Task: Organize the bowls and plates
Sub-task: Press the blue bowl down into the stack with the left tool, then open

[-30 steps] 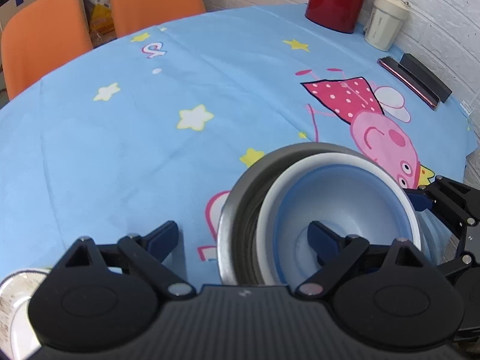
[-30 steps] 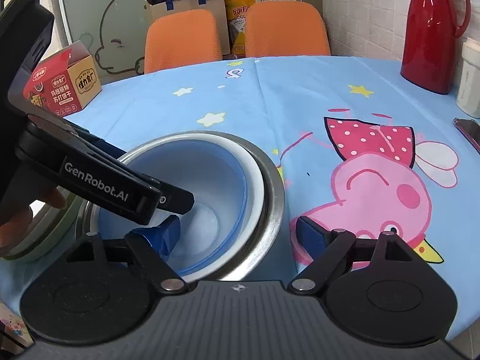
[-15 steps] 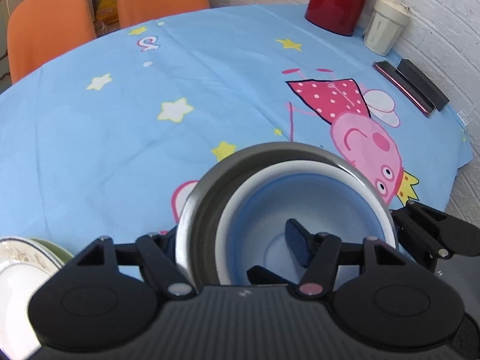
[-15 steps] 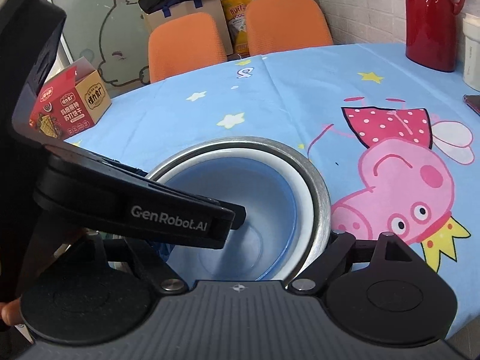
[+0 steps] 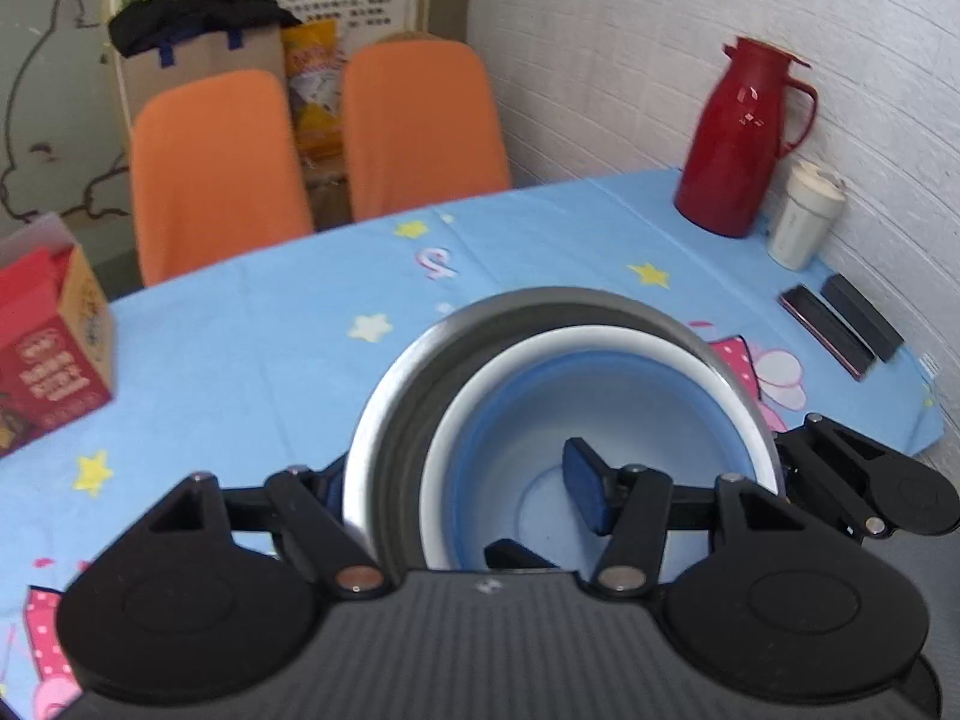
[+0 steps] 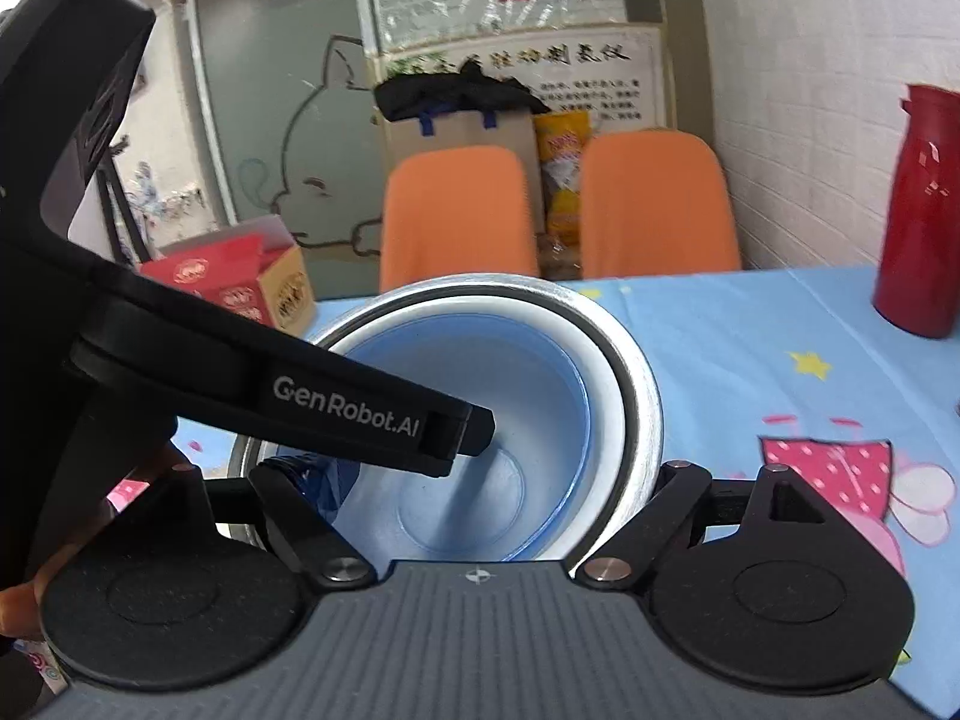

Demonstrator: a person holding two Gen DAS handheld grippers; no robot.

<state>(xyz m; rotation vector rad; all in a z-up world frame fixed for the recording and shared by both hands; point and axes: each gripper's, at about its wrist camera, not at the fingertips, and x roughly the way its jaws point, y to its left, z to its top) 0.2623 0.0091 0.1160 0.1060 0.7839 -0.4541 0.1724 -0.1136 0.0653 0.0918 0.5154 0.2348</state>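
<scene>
While both hands lift together, the nested stack of bowls sits closest to me, caught between two tools. The left gripper [image 5: 465,480] has just been closing its fingers, and now they pinch the near-left wall of the stack: one blue pad [image 5: 585,489] reaches down inside the blue bowl [image 5: 522,414], the other sits outside the steel bowl [image 5: 384,420], mostly hidden behind its rim. The right gripper [image 6: 480,483] straddles the opposite side, partly closed, with one finger inside the stack and one outside the steel bowl's rim [image 6: 642,414]; I judge it is clamped on the wall too, though the pads themselves are largely hidden. Between steel and blue there is a white bowl [image 5: 600,339], showing only as a ring. The stack appears raised clear of the blue cartoon tabletop [image 5: 240,348], tilted a little toward the cameras. Farther off stand a red carton [image 5: 48,360], a red jug [image 5: 744,138] with a cream cup [image 5: 804,222] beside it, two dark flat cases [image 5: 840,330], and two orange chairs [image 5: 216,168] at the far edge. The step in hand looks like carrying the bowls as one load. Next, both grips must stay level and move in step toward wherever the stack belongs, then lower it squarely before either hand lets go.
</scene>
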